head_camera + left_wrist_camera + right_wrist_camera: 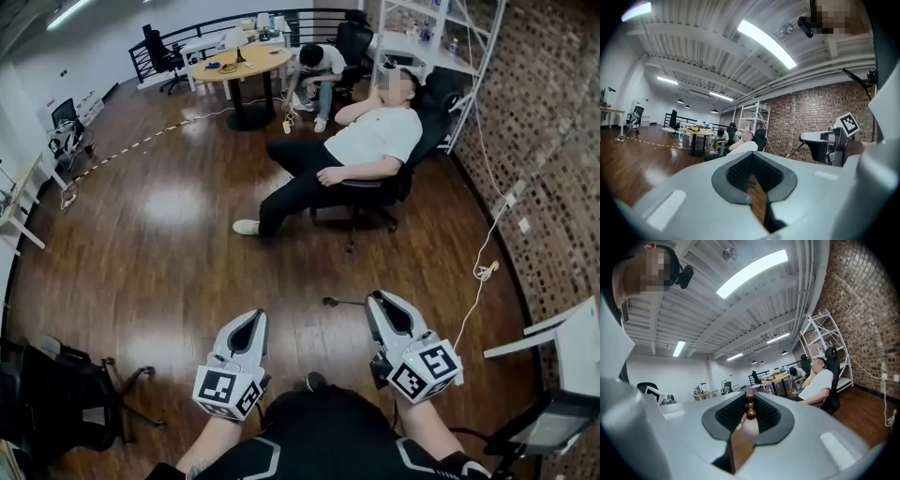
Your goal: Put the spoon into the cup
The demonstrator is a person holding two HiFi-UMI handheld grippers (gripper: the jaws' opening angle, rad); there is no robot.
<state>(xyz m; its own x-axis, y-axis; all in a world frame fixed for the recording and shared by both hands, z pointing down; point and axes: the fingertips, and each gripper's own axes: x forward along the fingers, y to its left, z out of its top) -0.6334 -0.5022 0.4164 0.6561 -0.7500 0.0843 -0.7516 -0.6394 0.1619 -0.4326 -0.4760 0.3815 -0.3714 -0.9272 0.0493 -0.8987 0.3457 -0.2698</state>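
Note:
Both grippers are held level over the wooden floor, and no cup shows in any view. My right gripper (376,298) (749,398) is shut on the spoon (342,302). In the head view the spoon's thin dark shaft sticks out to the left of the jaws. In the right gripper view its beaded wooden handle end (750,411) sits pinched between the black pads. My left gripper (254,316) (750,156) hangs beside it on the left, jaw tips together and nothing between them. The right gripper (820,139) also shows in the left gripper view, off to the right.
A person (370,141) reclines in a black office chair a few steps ahead. Another person (317,66) crouches by a round yellow table (246,62) further back. A dark chair (56,398) stands at the lower left. A brick wall (553,169) and a white cable (484,270) run along the right.

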